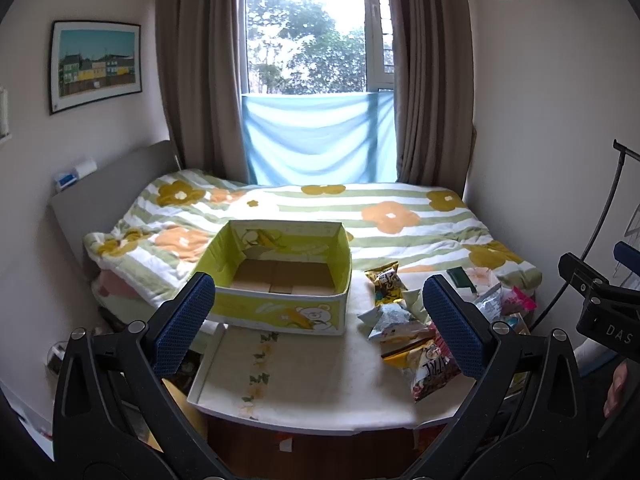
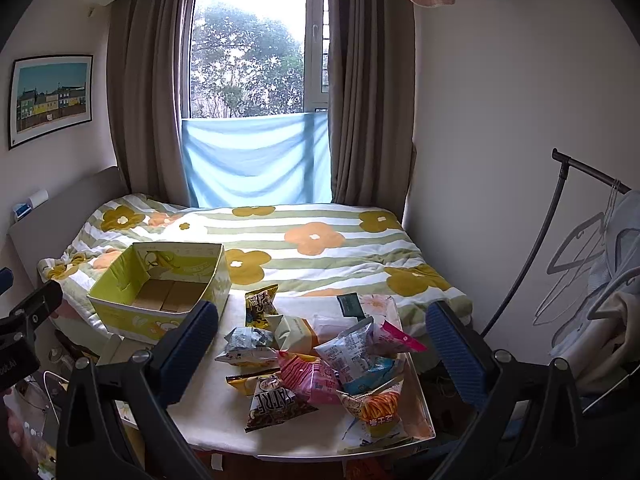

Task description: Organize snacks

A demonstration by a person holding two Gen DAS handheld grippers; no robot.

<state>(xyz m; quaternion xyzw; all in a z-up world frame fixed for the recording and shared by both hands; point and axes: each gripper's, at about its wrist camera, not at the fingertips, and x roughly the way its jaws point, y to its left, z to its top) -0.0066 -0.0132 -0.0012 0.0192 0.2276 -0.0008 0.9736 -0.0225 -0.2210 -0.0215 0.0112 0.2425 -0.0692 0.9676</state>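
Indoors, both grippers, left [image 1: 318, 316] and right [image 2: 322, 344], hover spread wide and empty above a table [image 2: 216, 412] holding snack packets [image 2: 320, 364] beside an open yellow box [image 1: 280, 280].

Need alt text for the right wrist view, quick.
Open right gripper hovers above a pile of snack packets on a white table. An empty yellow-green box sits left, a floral bed behind.

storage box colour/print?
Yellow-green box with a white bear and banana print, plain brown cardboard floor; clearest in the left wrist view.
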